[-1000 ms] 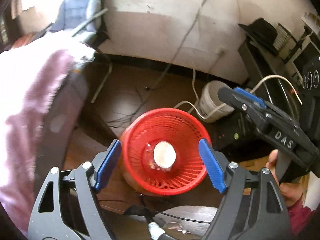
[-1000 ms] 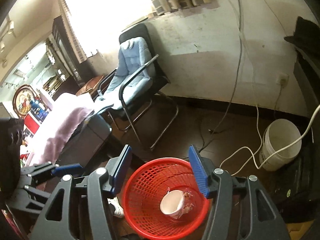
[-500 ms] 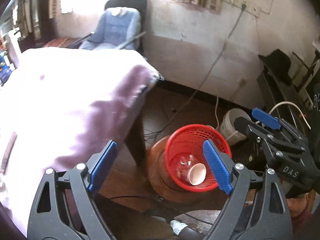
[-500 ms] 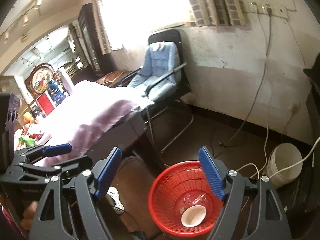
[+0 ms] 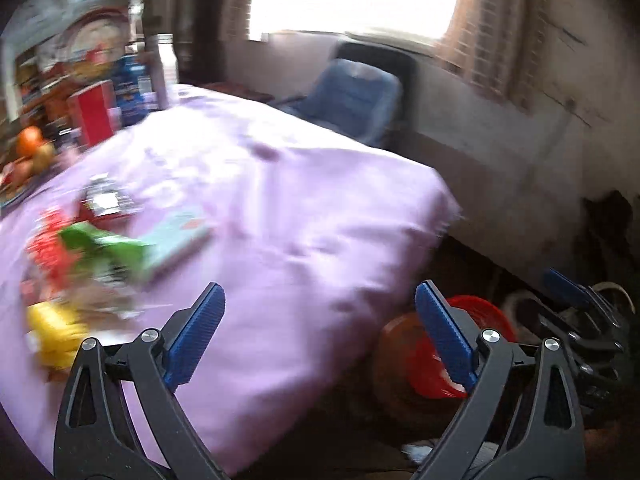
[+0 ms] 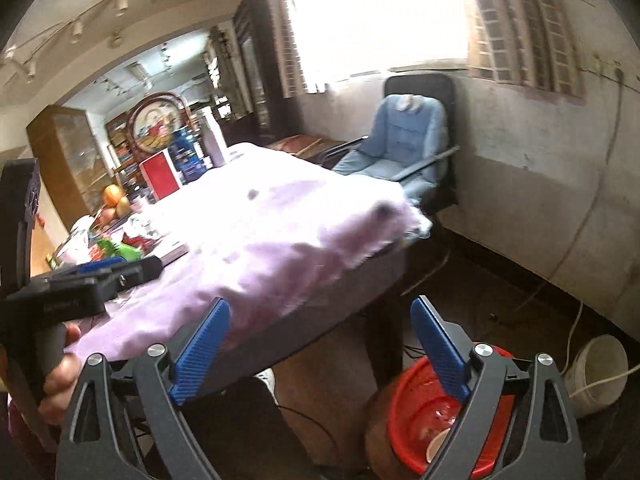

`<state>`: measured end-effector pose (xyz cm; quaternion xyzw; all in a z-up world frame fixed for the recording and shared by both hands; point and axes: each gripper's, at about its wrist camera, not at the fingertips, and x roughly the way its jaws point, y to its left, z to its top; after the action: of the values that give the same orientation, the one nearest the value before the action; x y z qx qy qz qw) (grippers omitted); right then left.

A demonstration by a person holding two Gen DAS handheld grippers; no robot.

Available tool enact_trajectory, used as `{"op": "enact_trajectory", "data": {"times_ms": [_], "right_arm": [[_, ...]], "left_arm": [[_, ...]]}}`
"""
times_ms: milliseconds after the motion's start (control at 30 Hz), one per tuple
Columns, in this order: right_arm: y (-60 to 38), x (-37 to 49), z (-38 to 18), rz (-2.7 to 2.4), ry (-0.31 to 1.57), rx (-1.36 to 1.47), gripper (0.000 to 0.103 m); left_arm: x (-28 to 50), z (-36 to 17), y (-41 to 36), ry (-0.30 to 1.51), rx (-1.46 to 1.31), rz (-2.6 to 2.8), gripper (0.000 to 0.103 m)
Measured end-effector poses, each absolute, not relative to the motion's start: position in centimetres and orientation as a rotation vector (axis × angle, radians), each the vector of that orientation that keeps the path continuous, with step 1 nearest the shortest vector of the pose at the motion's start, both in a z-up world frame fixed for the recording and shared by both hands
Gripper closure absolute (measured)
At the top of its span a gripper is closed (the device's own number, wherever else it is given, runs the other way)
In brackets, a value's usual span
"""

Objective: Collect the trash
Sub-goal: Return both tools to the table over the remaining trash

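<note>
Lilac cloth-covered table (image 5: 304, 216) by a bright window, blurred wrappers at its near left end

Left gripper (image 5: 320, 332) and right gripper (image 6: 320, 344) are both empty, their blue-padded jaws opening wide; the red mesh plastic wastebasket (image 6: 412, 412) stands on the floor beside the table, a white paper cup (image 6: 436, 446) inside

Left gripper (image 5: 316, 326) fingers opening, empty; right gripper (image 6: 320, 340) fingers opening, empty.
</note>
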<state>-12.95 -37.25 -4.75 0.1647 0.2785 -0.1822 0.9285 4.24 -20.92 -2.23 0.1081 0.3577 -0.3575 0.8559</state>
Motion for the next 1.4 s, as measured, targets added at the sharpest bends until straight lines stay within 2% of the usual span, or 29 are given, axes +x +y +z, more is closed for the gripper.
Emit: {"op": "enact_trajectory", "data": {"times_ms": [267,433,567,733,833,1000,1400], "right_arm": [[-33.6,-9.2,-5.0,-0.271,0.615,0.311,0.008],[-31.0,-6.3,-4.8,-0.201,0.629,0.265,0.008],[-28.7,-3.8,-5.0,-0.148,0.646,0.215,0.008],[-27.0,-1.1,-5.6,-0.097,0.678,0.198,0.008],[-26.4,0.4,-5.9,-0.065,0.694,0.2,0.007],[-25.2,3.8,-6.3,-0.015,0.721,0.194,0.007],[-21.4,9.9,-6.5,0.084,0.775,0.188,0.007]], "left_arm": [[8.1,-1.0,-9.7,0.675,0.086,-0.493,0.01],[10.1,-1.8,-5.2,0.682,0.037,-0.406,0.01],[11.3,-3.1,-3.8,0.727,-0.006,-0.409,0.01],[12.4,-4.4,-4.1,0.777,0.071,-0.336,0.01],[13.7,-4.3,-2.0,0.818,0.042,-0.283,0.009],[15.6,-3.4,2.0,0.788,0.04,-0.161,0.009],[18.0,-5.0,8.2,0.876,-0.333,-0.33,0.009]]}}
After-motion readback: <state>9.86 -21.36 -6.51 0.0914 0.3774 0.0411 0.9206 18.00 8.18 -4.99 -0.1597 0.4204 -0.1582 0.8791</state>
